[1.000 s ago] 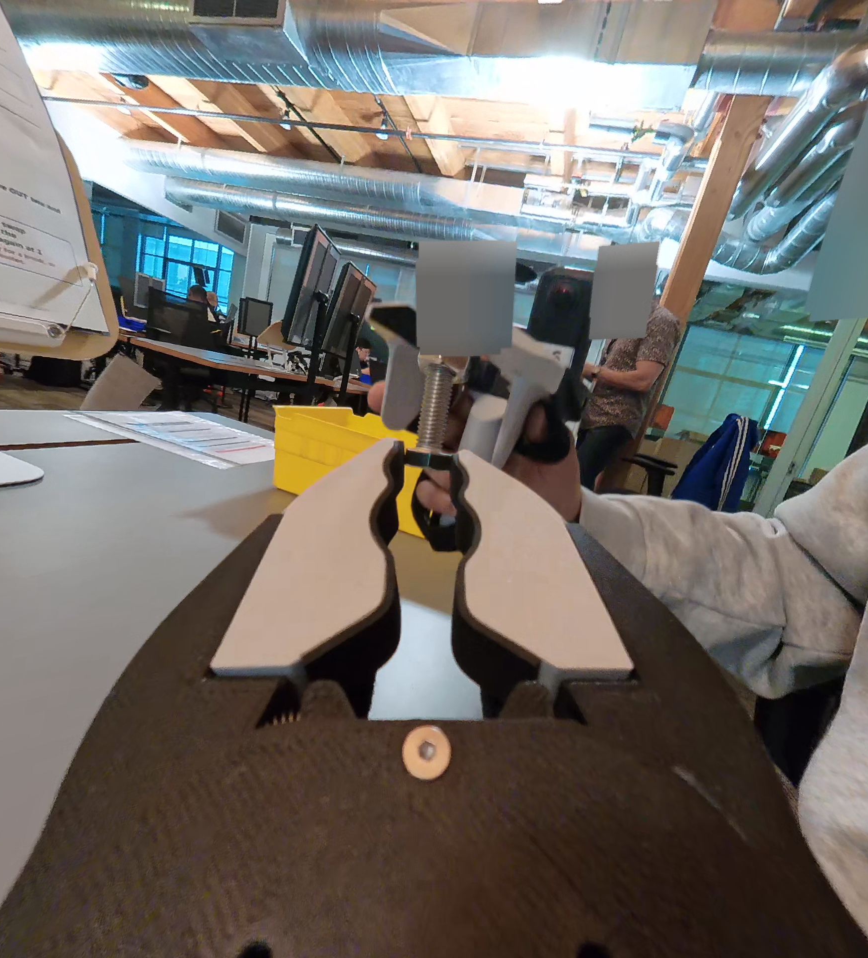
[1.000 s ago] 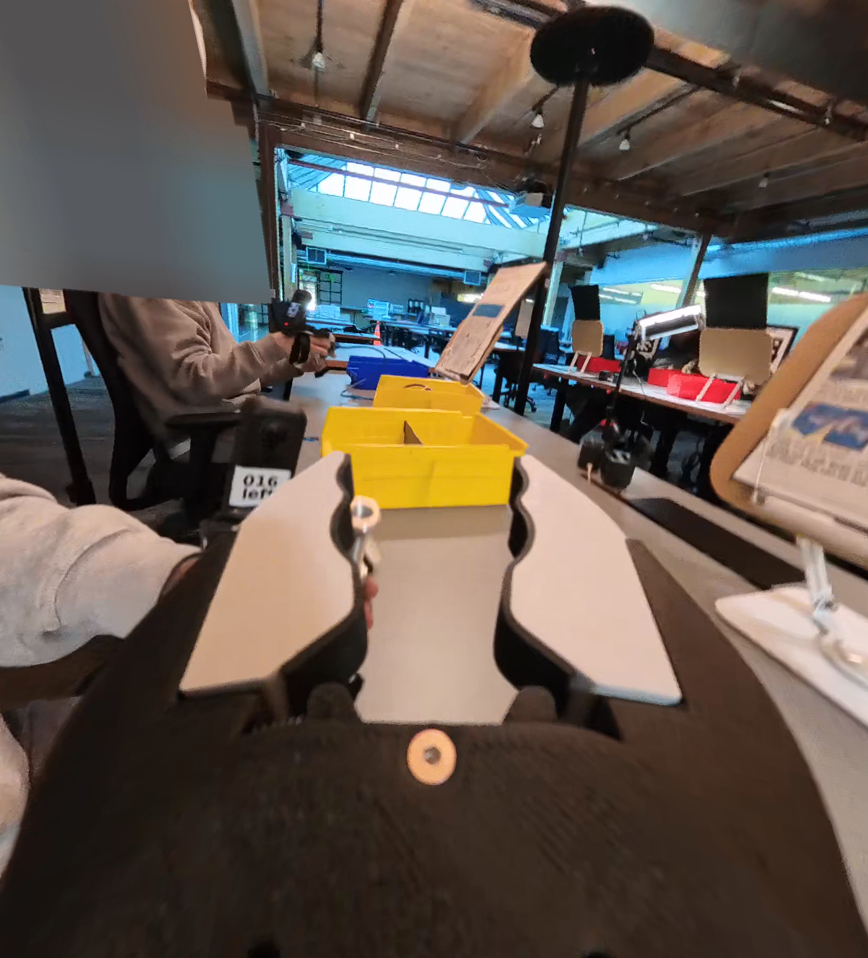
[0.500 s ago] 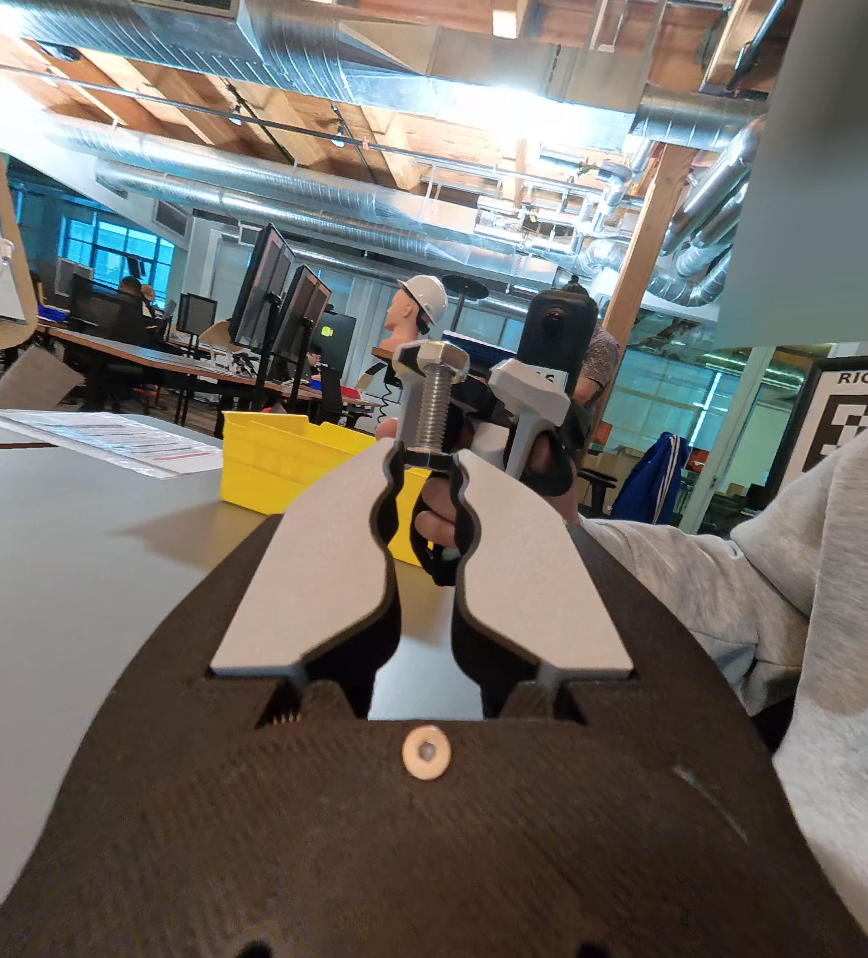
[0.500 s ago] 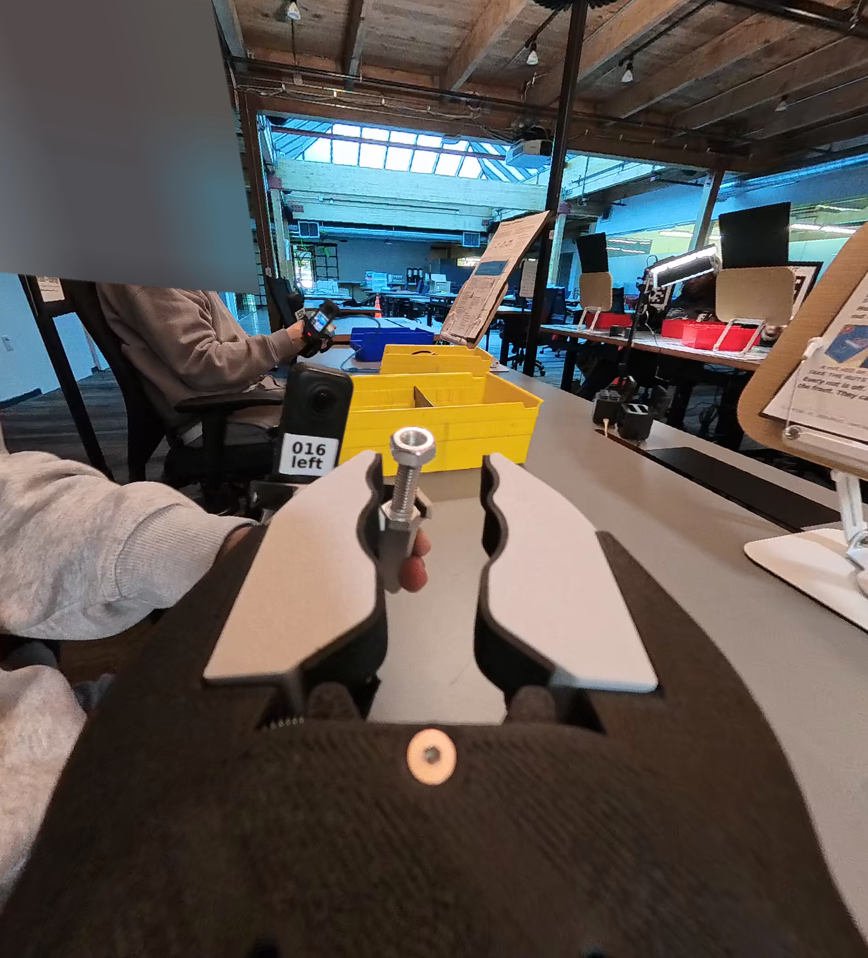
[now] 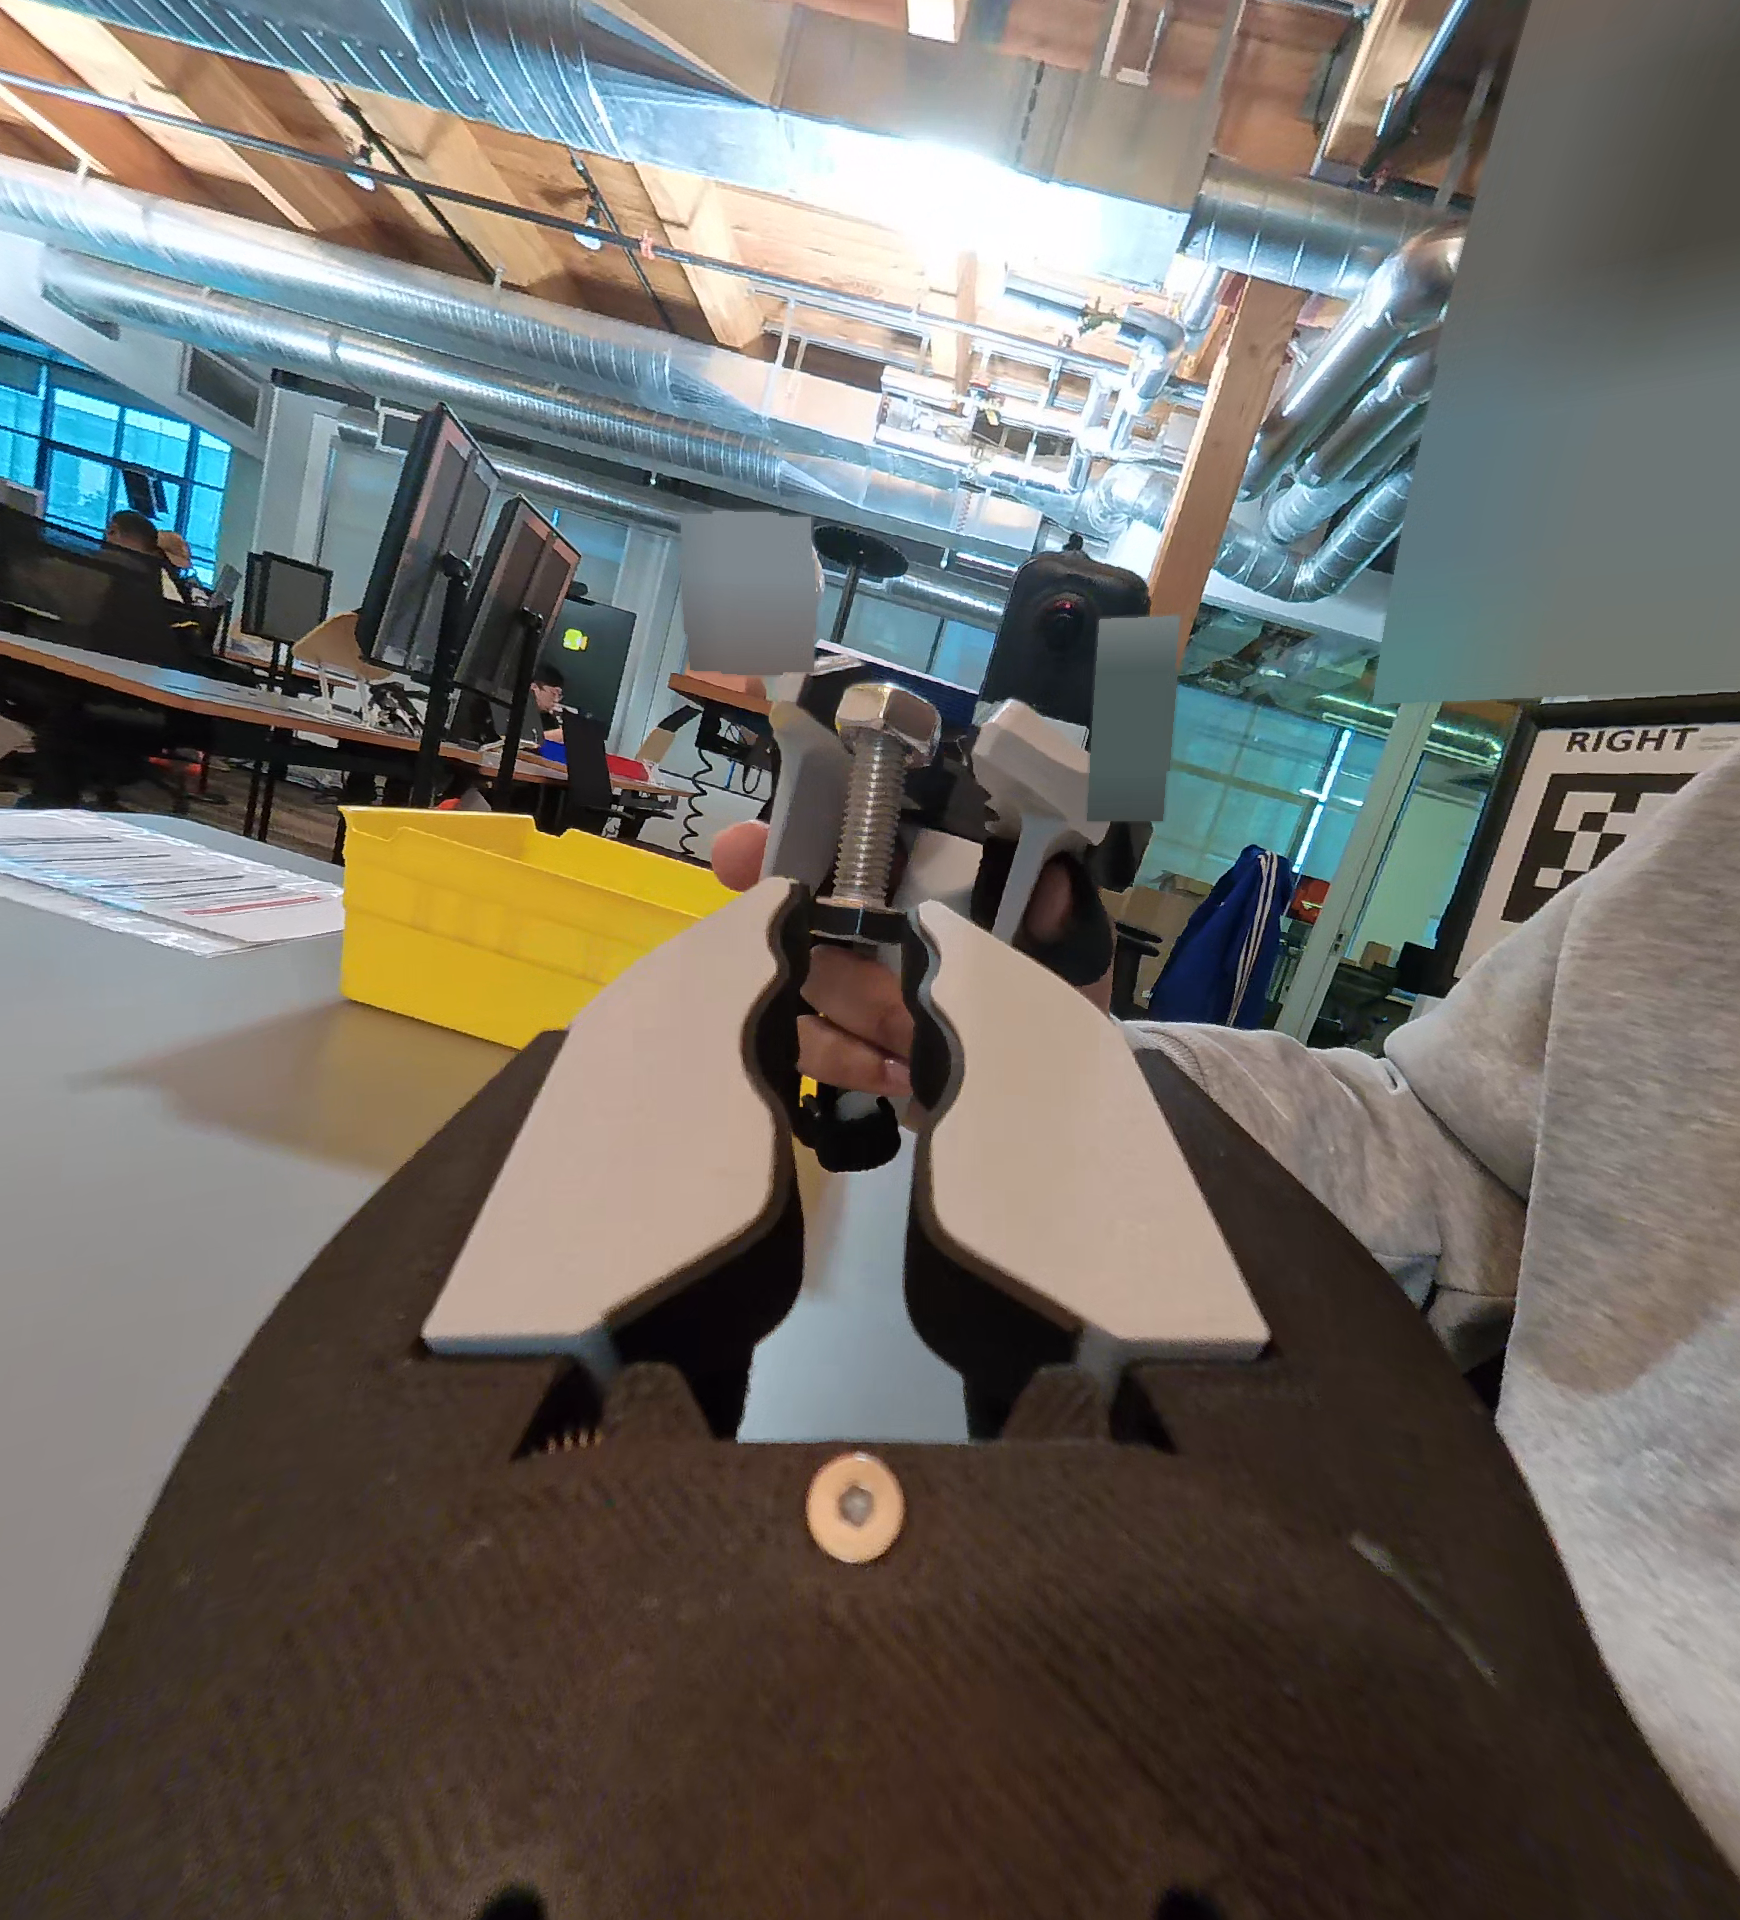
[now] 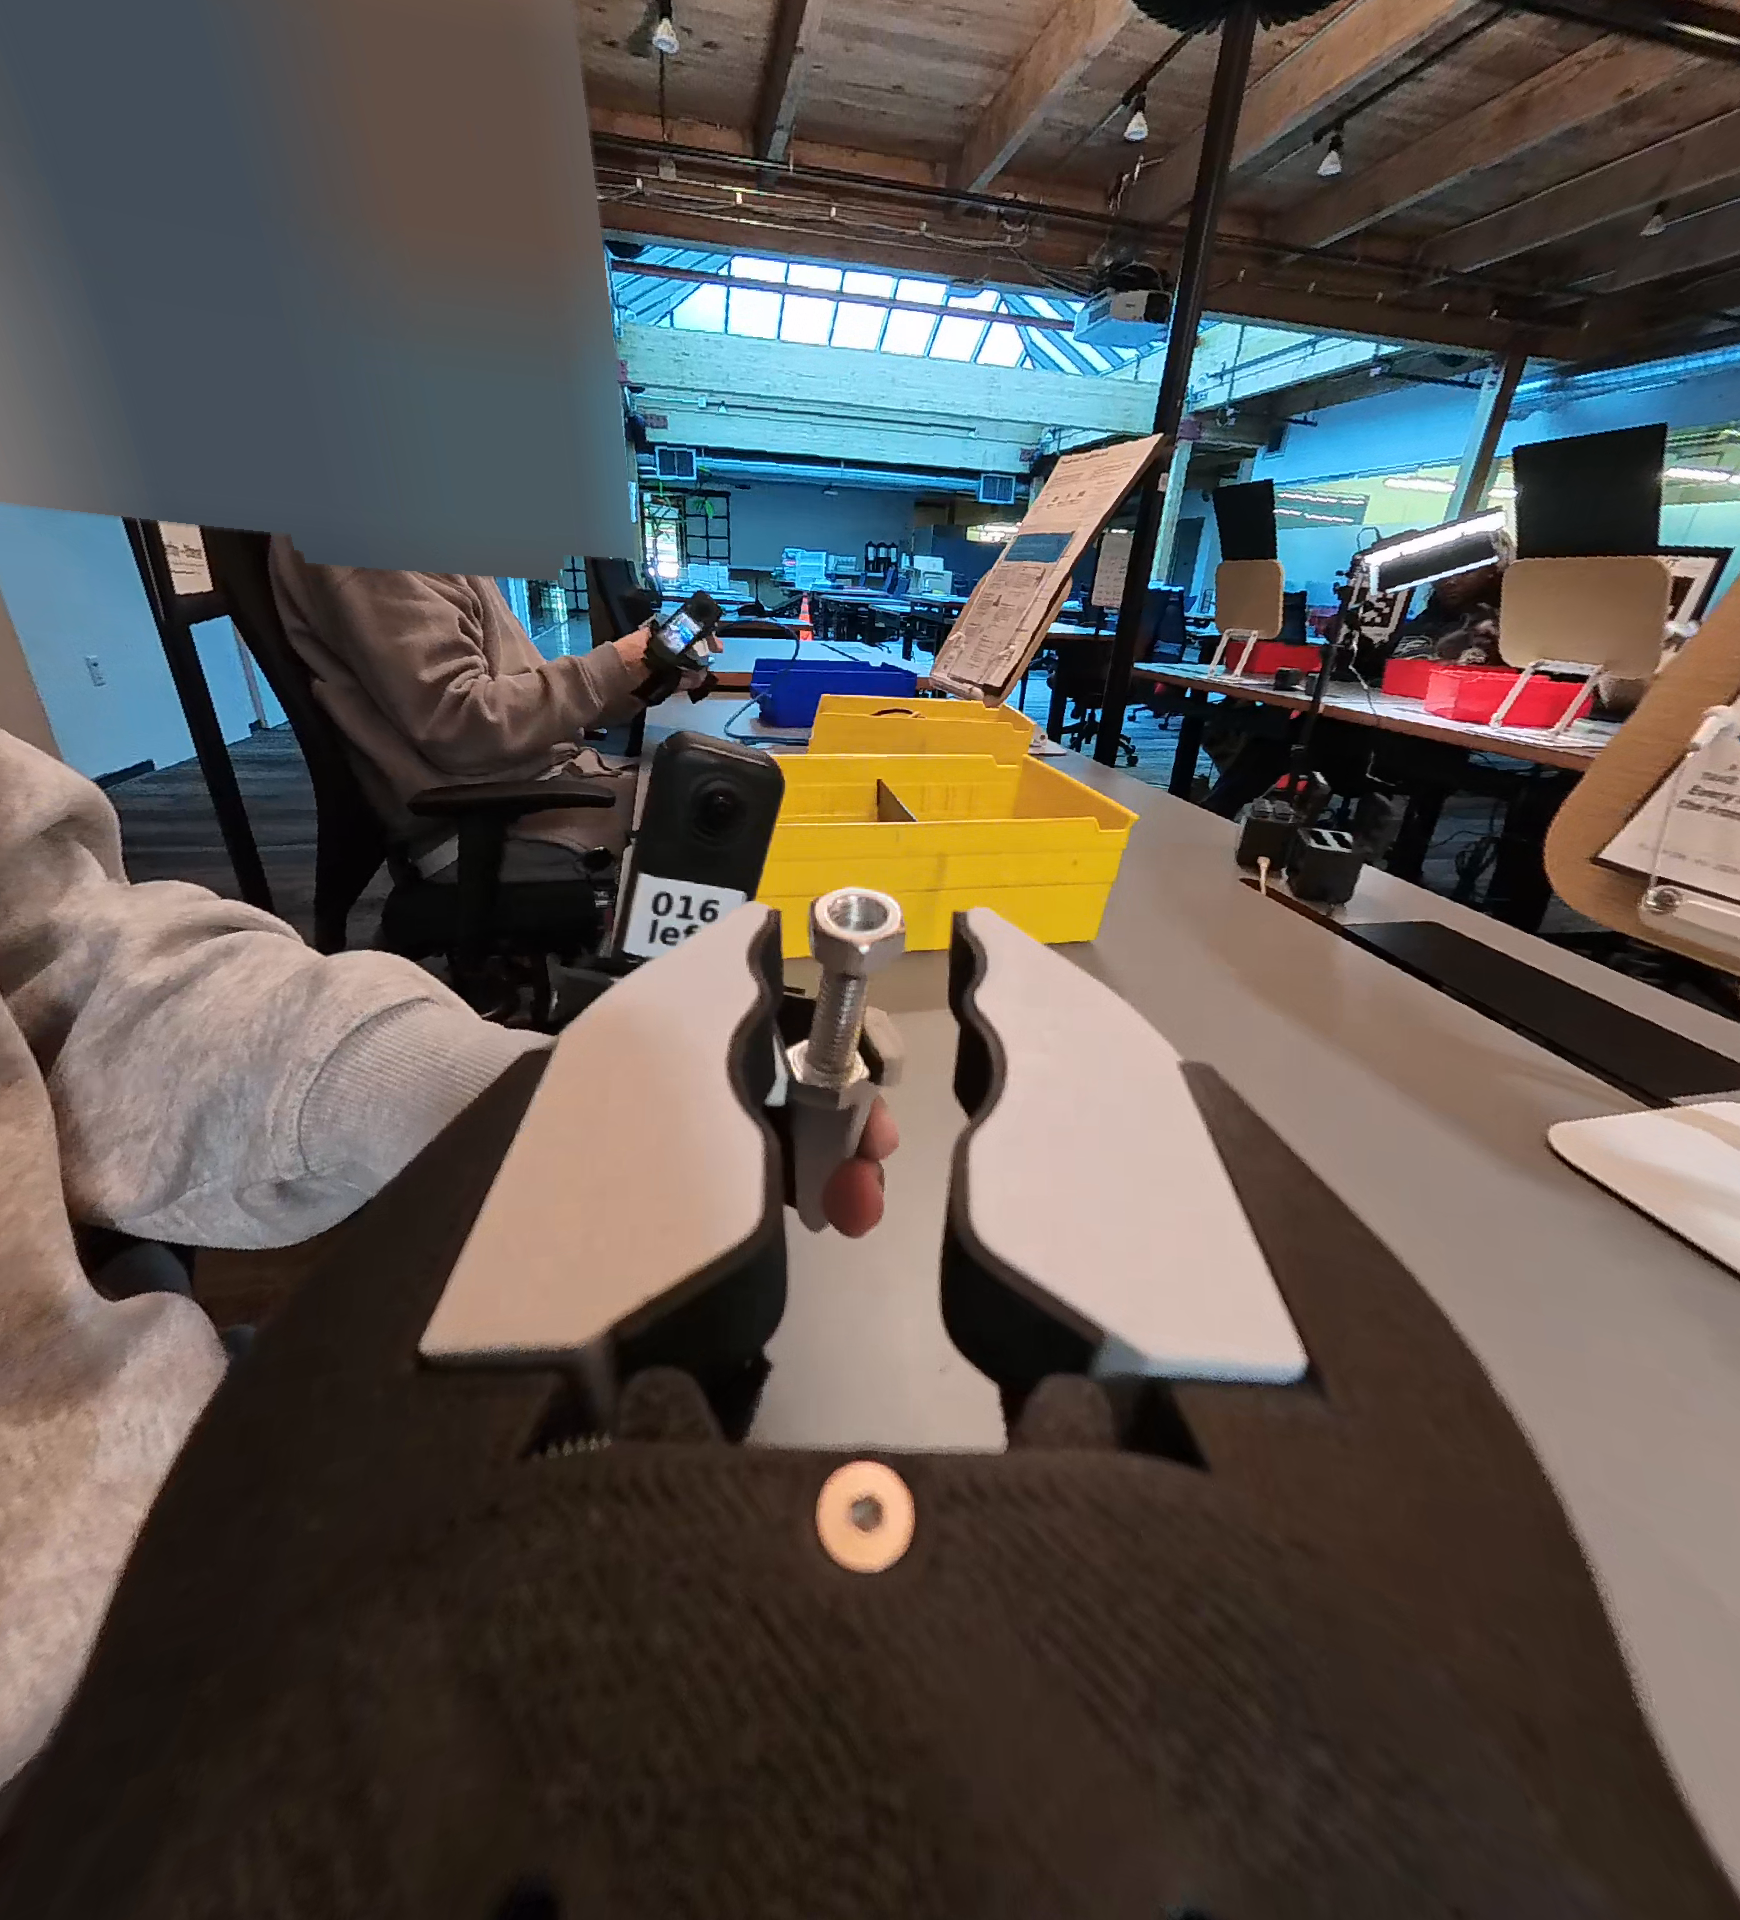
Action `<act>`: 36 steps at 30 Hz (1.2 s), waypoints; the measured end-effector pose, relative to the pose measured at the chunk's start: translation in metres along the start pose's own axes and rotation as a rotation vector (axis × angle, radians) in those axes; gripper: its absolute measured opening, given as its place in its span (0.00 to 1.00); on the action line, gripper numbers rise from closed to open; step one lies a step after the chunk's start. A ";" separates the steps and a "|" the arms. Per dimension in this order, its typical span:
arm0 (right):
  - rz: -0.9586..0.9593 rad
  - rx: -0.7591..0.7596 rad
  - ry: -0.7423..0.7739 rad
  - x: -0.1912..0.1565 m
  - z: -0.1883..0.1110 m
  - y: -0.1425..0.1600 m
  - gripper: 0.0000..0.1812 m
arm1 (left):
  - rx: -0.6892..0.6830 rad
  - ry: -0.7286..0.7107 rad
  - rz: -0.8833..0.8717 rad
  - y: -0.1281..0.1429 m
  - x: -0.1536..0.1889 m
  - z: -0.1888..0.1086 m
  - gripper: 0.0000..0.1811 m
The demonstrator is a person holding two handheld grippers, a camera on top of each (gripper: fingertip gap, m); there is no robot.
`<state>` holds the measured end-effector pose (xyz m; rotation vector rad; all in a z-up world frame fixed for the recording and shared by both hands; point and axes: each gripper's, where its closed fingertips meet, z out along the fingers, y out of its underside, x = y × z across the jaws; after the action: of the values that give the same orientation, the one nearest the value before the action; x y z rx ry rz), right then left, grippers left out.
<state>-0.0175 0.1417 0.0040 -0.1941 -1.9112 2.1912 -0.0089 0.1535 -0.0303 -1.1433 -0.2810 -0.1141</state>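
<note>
Left gripper (image 5: 858, 925): jaws clenched on a nut at the foot of an upright silver bolt (image 5: 874, 810), hex head on top.
Right gripper (image 6: 861, 997): jaws released, fingers either side of the bolt (image 6: 843, 1003), not touching it.
Beyond: yellow bin (image 6: 949, 842) on the grey table (image 6: 1365, 1195), far side.

The left gripper (image 5: 858, 920) has its jaws pinched nearly together; the right gripper (image 6: 858, 971) faces it, jaws spread apart.
</note>
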 end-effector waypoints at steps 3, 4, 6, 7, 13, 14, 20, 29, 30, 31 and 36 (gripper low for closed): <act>-0.006 -0.003 -0.013 -0.003 0.001 0.000 0.16 | -0.004 0.011 -0.004 0.001 0.002 0.001 0.10; -0.008 -0.005 -0.017 -0.004 0.001 0.000 0.15 | -0.006 0.014 -0.004 0.001 0.003 0.001 0.10; -0.013 -0.009 -0.021 -0.005 0.002 0.000 0.14 | -0.010 0.019 -0.005 0.002 0.004 0.001 0.10; -0.016 -0.012 -0.024 -0.006 0.002 0.001 0.13 | -0.011 0.022 -0.005 0.002 0.004 0.001 0.10; -0.016 -0.018 -0.034 -0.007 0.001 0.000 0.10 | -0.017 0.026 -0.002 0.003 0.005 0.002 0.10; -0.016 -0.020 -0.034 -0.007 0.001 -0.001 0.10 | -0.017 0.025 0.000 0.003 0.005 0.002 0.10; 0.000 -0.043 -0.024 -0.004 -0.002 -0.005 0.10 | -0.037 -0.019 0.057 0.005 0.000 0.001 0.10; 0.104 -0.110 0.068 0.013 -0.006 -0.010 0.10 | -0.015 -0.083 0.076 0.004 -0.006 0.003 0.10; 0.093 -0.128 0.067 0.011 -0.003 -0.009 0.10 | -0.014 -0.082 0.076 0.004 -0.005 0.004 0.10; 0.084 -0.146 0.068 0.009 -0.001 -0.007 0.10 | -0.011 -0.083 0.080 0.004 -0.005 0.004 0.10; 0.062 -0.196 0.090 0.003 0.007 -0.005 0.10 | 0.007 -0.075 0.074 0.002 -0.002 0.004 0.10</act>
<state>-0.0219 0.1367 0.0101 -0.3837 -2.0933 1.9939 -0.0114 0.1577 -0.0309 -1.1510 -0.3050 -0.0046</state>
